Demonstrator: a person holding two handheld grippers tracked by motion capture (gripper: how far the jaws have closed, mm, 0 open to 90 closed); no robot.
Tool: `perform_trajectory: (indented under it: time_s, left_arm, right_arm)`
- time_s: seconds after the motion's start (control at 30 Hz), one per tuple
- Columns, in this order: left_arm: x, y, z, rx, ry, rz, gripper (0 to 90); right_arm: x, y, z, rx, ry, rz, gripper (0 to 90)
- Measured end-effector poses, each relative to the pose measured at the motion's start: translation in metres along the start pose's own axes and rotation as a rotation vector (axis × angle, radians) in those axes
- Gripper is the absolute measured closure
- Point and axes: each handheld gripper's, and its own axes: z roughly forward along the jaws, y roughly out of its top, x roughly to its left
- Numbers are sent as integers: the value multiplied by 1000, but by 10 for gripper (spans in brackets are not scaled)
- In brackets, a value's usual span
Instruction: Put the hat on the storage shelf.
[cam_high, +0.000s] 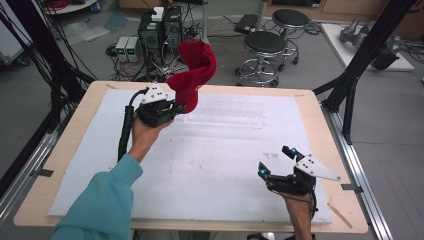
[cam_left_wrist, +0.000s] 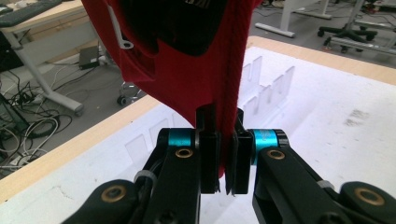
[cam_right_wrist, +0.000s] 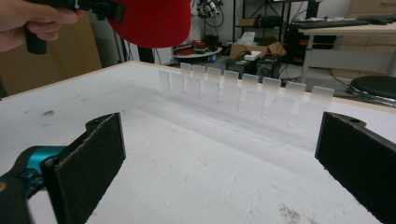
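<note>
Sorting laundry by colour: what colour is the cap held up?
Red; the knitted cloth cap shows best in the high view.

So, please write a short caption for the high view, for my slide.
Left gripper lifts a red cap above the clear slotted rack; right gripper waits open.

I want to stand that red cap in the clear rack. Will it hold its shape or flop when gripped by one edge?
Probably floppy: held up by the left gripper, the red cap bends and twists. It seems light, since a pinch on one fabric edge carries it. The clear rack looks thin-walled and might slide if nudged.
</note>
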Motion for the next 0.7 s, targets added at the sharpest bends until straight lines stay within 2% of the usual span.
perform_trajectory:
  time_s: [0.23,0.37,0.43,0.53,0.63,0.7]
  left_arm:
    - [9,-11,19,30,29,-14,854]
    - [12,-15,26,28,45,-22,854]
    - [13,-17,31,42,54,-7,854]
    - [15,-20,35,61,62,-12,854]
    - [15,-21,37,57,66,-13,853]
    - [15,-22,38,70,75,5,854]
  right_arm:
    - [-5,-17,1,-22,-26,1,6]
    - [-5,-23,2,-38,-36,-13,6]
    - [-5,-27,3,-58,-39,-16,6]
    - [-6,-31,3,-54,-42,-14,6]
    - [-8,-35,3,-53,-48,-11,5]
    - [-9,-37,4,-60,-51,-6,6]
